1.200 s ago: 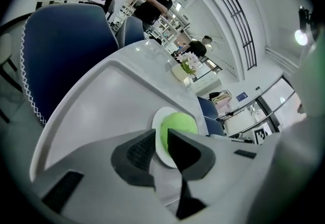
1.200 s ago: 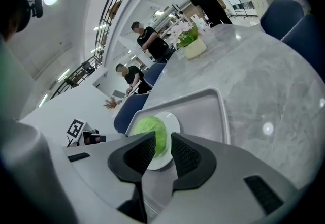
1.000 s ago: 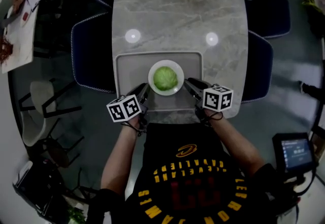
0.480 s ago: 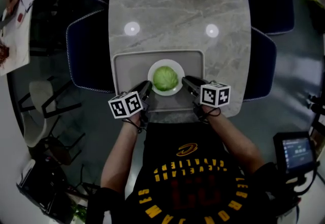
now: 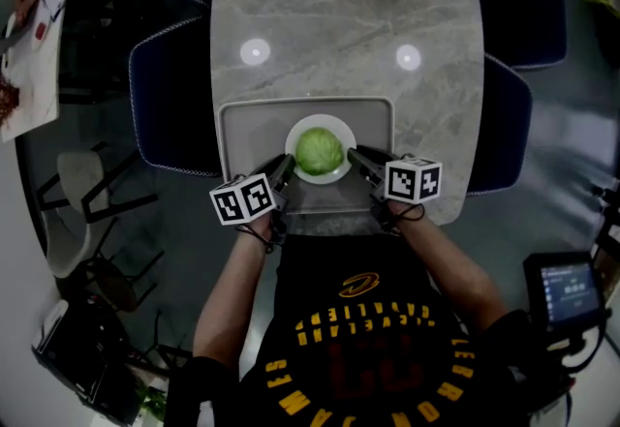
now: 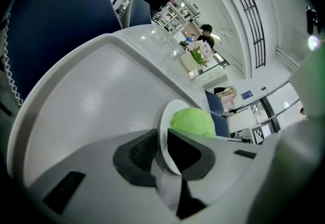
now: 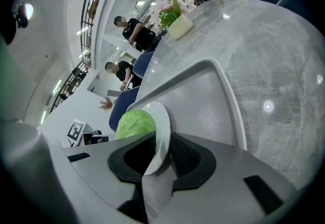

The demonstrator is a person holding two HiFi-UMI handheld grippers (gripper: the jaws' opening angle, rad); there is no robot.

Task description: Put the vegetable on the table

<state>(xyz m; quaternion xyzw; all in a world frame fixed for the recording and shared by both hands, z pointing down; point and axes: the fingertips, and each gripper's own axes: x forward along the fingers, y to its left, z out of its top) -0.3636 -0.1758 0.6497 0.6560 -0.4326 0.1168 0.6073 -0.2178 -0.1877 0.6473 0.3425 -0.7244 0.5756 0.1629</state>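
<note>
Moved inward since a second ago, my left hand-held gripper (image 5: 287, 165) and right hand-held gripper (image 5: 354, 157) each clamp the white plate (image 5: 341, 129) rim, green cabbage (image 5: 319, 150) aboard, over the tray (image 5: 250, 130).

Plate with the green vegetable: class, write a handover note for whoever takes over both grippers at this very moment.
Left gripper: fingers closed on the near-left rim of the plate.
Right gripper: fingers closed on the plate's near-right rim.
The vegetable sits on the plate. The plate is within the tray, at the near end of the table.
Done: plate gripped on both sides. Whether it is lifted off the tray cannot be told.
Left to do: carry the plate clear of the tray, set it on the bare tabletop, then open both grippers.
</note>
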